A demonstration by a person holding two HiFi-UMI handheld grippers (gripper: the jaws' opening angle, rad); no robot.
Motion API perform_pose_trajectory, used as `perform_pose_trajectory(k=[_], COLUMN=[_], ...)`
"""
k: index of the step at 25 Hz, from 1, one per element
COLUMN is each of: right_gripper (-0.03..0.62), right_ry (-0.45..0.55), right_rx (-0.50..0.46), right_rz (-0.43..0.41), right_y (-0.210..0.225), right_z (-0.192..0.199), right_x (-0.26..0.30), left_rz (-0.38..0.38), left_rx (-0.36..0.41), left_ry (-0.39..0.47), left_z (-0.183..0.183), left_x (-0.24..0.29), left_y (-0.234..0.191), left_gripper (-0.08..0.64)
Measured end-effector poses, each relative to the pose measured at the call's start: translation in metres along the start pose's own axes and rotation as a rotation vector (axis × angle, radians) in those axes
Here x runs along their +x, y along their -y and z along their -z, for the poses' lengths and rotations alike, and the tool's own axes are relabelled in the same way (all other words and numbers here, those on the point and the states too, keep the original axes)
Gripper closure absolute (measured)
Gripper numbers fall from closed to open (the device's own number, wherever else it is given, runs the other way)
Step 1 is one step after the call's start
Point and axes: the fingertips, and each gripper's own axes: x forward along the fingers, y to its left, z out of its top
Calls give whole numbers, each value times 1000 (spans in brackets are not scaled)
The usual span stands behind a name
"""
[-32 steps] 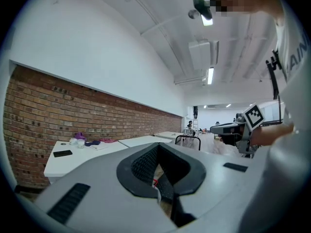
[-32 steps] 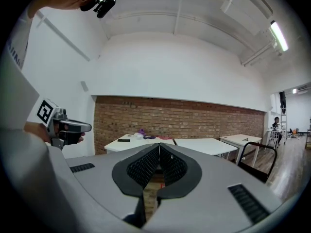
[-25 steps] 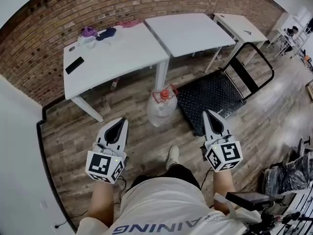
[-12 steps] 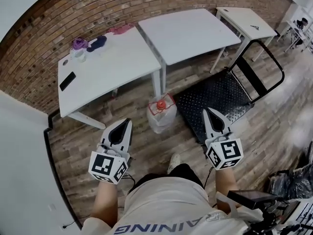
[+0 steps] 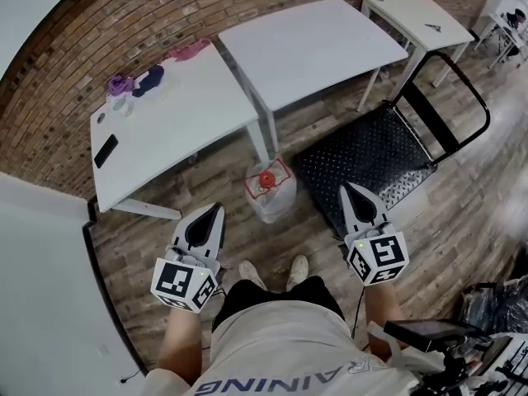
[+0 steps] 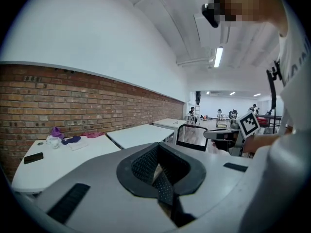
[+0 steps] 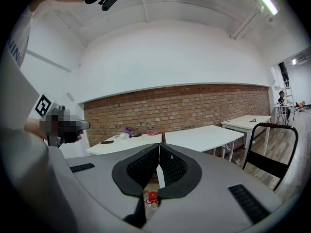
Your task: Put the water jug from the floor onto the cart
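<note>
My left gripper [image 5: 219, 206] and right gripper [image 5: 346, 187] are empty, each with its jaws pressed together on nothing, since the lift has not yet begun. The water jug [image 5: 270, 191] stands upright on the floor just beside the cart [image 5: 371, 151], at its left edge. My right gripper hovers by the cart's near corner and my left sits beyond the jug, flanking it, I judge, for a two-sided grab.
</note>
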Motion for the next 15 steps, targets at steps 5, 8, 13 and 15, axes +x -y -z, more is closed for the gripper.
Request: perform_pose_trajectory(k=[5, 8, 13, 15], right_gripper=[588, 588, 587, 587], right_ry=[-21, -26, -29, -32], right_rx=[-5, -20, -43, -58], right_rz=[17, 41, 92, 103], right_y=[1, 1, -8, -17], right_z=[7, 2, -11, -16], right_x=[11, 21, 53, 72], left_rz=[32, 51, 85, 95], left_rx=[-11, -21, -35, -45], left_ry=[13, 29, 57, 69], left_z=[0, -2, -11, -13], left_x=[18, 29, 49, 57], left_y=[-10, -24, -68, -91], left_gripper=[559, 559, 558, 558])
